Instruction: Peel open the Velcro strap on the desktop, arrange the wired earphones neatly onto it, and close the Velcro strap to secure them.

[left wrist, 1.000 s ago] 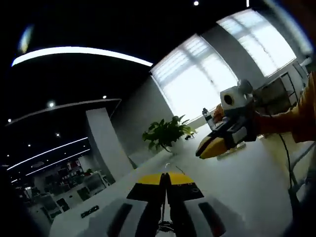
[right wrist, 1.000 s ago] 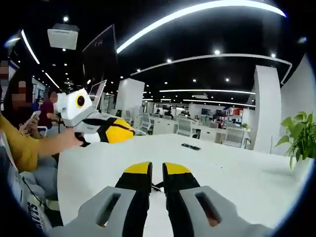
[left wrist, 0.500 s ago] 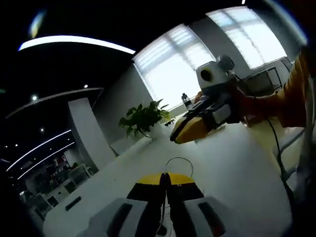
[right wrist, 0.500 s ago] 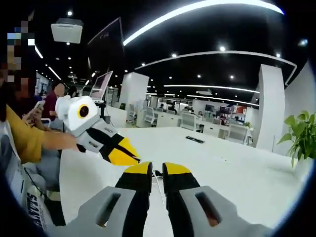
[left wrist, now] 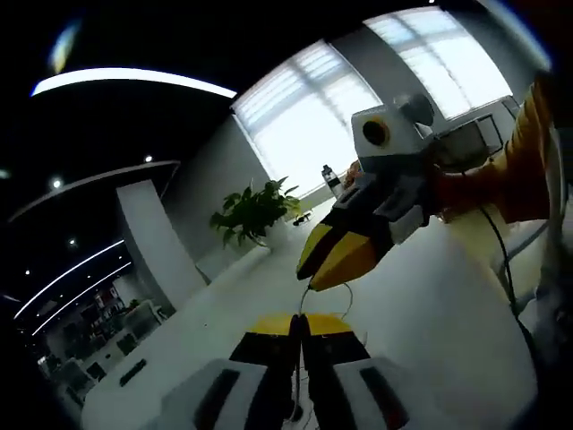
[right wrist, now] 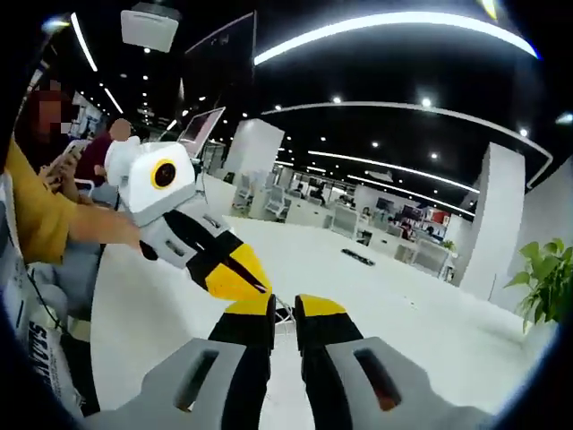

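Note:
My left gripper (left wrist: 300,324) is shut, with a thin dark earphone cable (left wrist: 347,296) running between its jaws and curving up in a small loop above the white table (left wrist: 430,305). Just above it, my right gripper (left wrist: 309,273) comes in from the right, tips pointing down at the left jaws, and the cable leads up to its tip. In the right gripper view, my right gripper (right wrist: 285,312) has its jaws drawn close with a thin dark strand between them. The left gripper (right wrist: 260,285) slants in from the left, its yellow tip nearly touching the right jaws.
A potted plant (left wrist: 251,213) and a bottle (left wrist: 329,177) stand at the table's far side by bright windows. A small dark object (right wrist: 358,258) lies farther out on the table (right wrist: 376,287). The person's yellow sleeve (right wrist: 27,215) is at the left edge, with seated people (right wrist: 112,148) behind.
The two grippers have come together: a second ago they were well apart, now their yellow tips nearly meet. The cable loop between them has shortened.

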